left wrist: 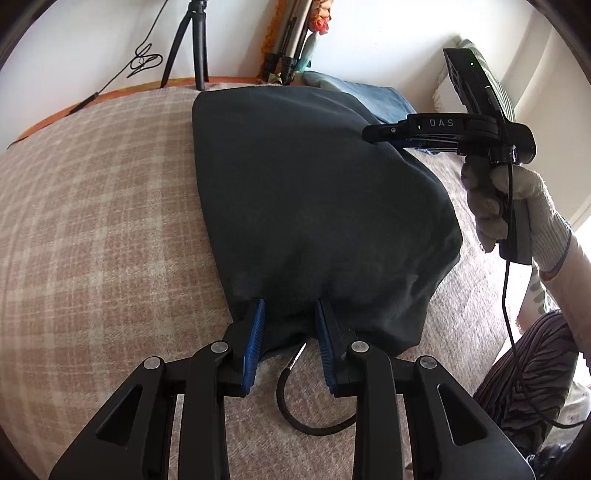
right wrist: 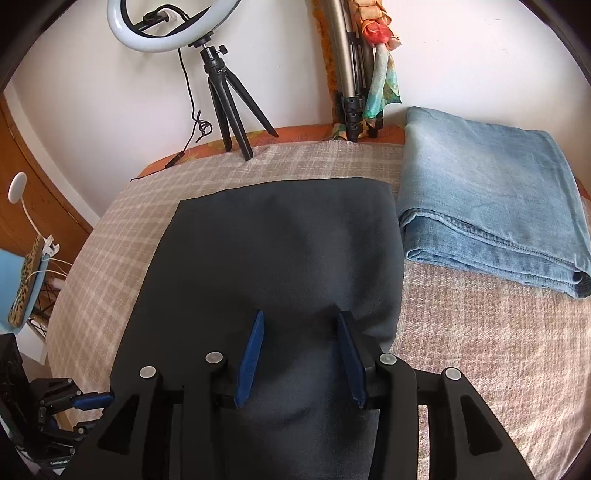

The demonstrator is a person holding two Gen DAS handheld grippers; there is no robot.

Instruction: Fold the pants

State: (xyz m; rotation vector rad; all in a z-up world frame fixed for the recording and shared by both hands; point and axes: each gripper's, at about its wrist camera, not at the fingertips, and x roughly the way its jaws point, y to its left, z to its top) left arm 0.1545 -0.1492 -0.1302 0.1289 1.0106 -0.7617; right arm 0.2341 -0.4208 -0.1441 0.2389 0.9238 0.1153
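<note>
One pair of dark pants (right wrist: 273,258), folded into a rough rectangle, is laid on the plaid blanket (left wrist: 92,206) covering the bed, its far edge near the blanket's far edge. One pair of folded blue jeans (right wrist: 487,206) is placed just beside it, at the far right corner.

The left gripper (left wrist: 290,332) is positioned at the near edge of the pants; its jaws are parted, with a bunch of the fabric's edge between the blue pads, and a firm clamp cannot be confirmed. The right gripper (right wrist: 301,350) is held over the pants with jaws apart and nothing gripped. It is carried by one gloved hand (left wrist: 513,210).

One black tripod (right wrist: 229,107) and one ring light (right wrist: 173,26) are set at the far edge.
</note>
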